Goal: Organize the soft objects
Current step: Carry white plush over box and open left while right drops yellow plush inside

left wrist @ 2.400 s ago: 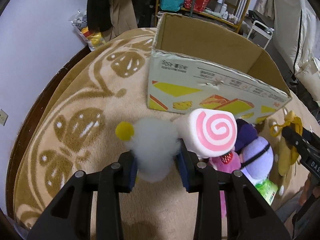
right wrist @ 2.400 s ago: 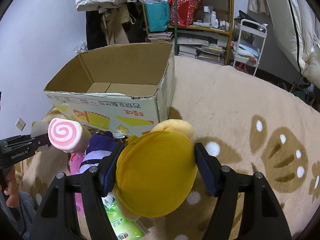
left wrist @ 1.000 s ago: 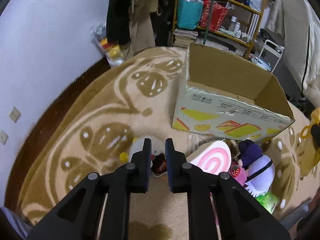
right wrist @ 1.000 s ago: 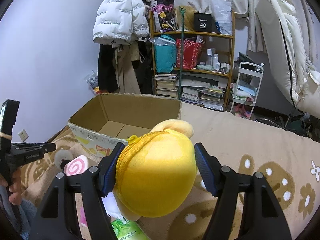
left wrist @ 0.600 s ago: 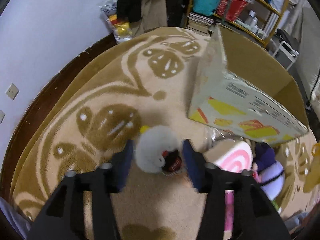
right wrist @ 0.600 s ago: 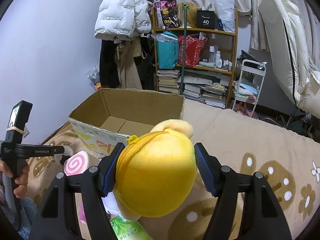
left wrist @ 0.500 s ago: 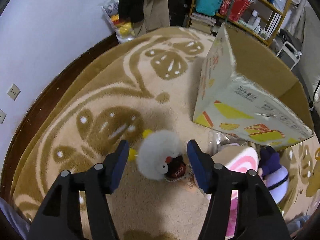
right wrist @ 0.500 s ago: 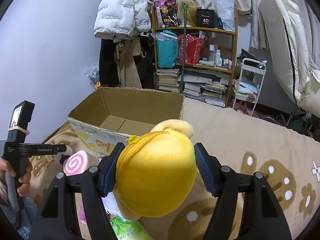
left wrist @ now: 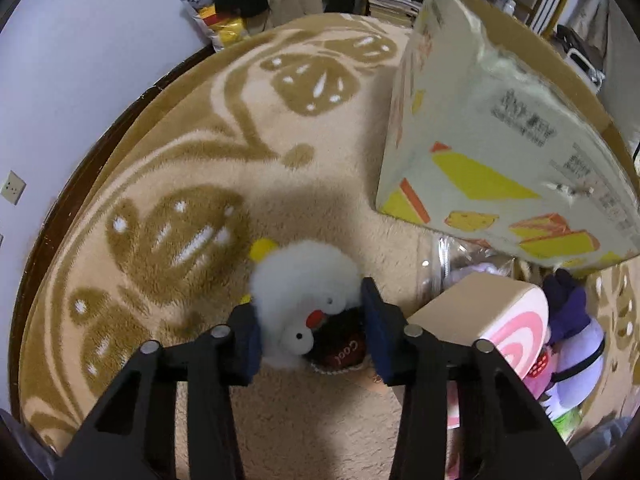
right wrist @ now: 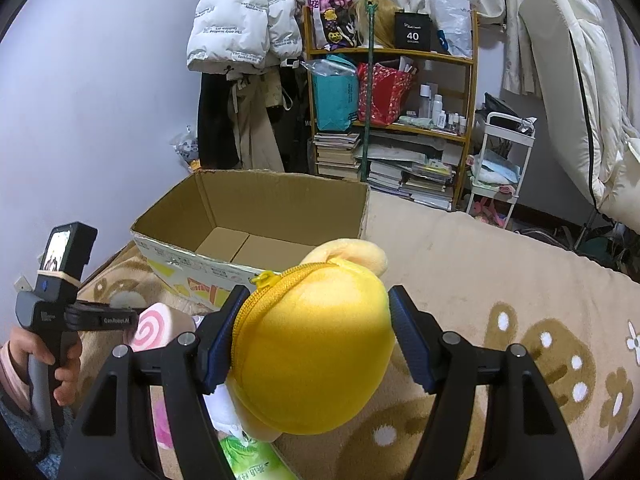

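Observation:
My left gripper [left wrist: 310,330] is open, its fingers on either side of a fluffy white plush [left wrist: 306,288] with yellow bits that lies on the beige carpet. A pink swirl roll plush [left wrist: 496,316] and a purple plush [left wrist: 572,340] lie to its right. My right gripper [right wrist: 316,344] is shut on a yellow zippered plush [right wrist: 316,352], held above the carpet in front of an open, empty cardboard box [right wrist: 256,236]. The box also shows in the left wrist view [left wrist: 500,140].
A green packet [right wrist: 248,460] lies under the yellow plush. A shelf with books and bags [right wrist: 392,120], a white trolley [right wrist: 500,160] and hanging coats [right wrist: 244,80] stand behind the box. The carpet edge and dark floor [left wrist: 80,184] run along the left wall.
My left gripper let go of the white plush, shut, then opened and came down around the plush again. My right gripper rose with the yellow plush and now holds still.

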Tool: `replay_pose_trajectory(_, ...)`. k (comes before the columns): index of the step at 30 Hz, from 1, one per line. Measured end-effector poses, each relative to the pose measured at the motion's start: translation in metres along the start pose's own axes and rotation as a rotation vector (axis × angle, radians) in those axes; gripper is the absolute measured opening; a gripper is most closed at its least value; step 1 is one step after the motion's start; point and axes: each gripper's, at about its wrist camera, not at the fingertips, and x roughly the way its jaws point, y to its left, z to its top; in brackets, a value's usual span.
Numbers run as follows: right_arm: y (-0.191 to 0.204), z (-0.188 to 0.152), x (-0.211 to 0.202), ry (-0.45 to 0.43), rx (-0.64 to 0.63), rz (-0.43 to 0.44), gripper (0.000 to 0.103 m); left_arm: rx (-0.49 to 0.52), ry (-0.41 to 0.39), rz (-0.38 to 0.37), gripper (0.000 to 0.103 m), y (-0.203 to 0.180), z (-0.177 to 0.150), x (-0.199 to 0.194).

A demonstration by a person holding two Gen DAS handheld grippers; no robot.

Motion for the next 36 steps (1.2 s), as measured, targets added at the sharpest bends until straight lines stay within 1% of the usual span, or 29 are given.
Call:
replay_pose_trajectory(4,-0.002,0.0,-0.001,0.001,-0.003,0.0,0.074,-0.028,0.0,-0.032,0.033,0.005,0.002,0.001)
replay_pose_trajectory(11,-0.008,0.006,-0.009,-0.047,0.008,-0.003,0.074,0.03,-0.091,-0.017,0.032,-0.007,-0.003,-0.024)
replay_pose_trajectory(14,-0.009,0.006,-0.01,-0.055,0.015,-0.008,0.074,0.017,-0.151,-0.031,0.032,-0.005,-0.003,-0.041)
replay_pose_trajectory(19,-0.006,0.01,-0.013,-0.078,0.016,-0.009,0.074,-0.006,-0.279,-0.047,0.032,-0.001,-0.004,-0.077)
replay_pose_trajectory(26,-0.001,0.018,-0.014,-0.11,-0.009,-0.011,0.074,0.027,-0.471,-0.047,0.032,-0.014,0.001,-0.128)
replay_pose_trajectory(27,0.0,0.02,-0.013,-0.114,-0.013,-0.01,0.074,0.035,-0.495,-0.059,0.032,-0.017,0.002,-0.137)
replay_pose_trajectory(31,0.003,0.028,-0.011,-0.134,-0.018,-0.005,0.074,0.061,-0.547,-0.082,0.032,-0.028,0.008,-0.158)
replay_pose_trajectory(36,0.002,0.043,0.0,-0.151,-0.016,0.001,0.074,0.116,-0.595,-0.092,0.033,-0.048,0.024,-0.173)
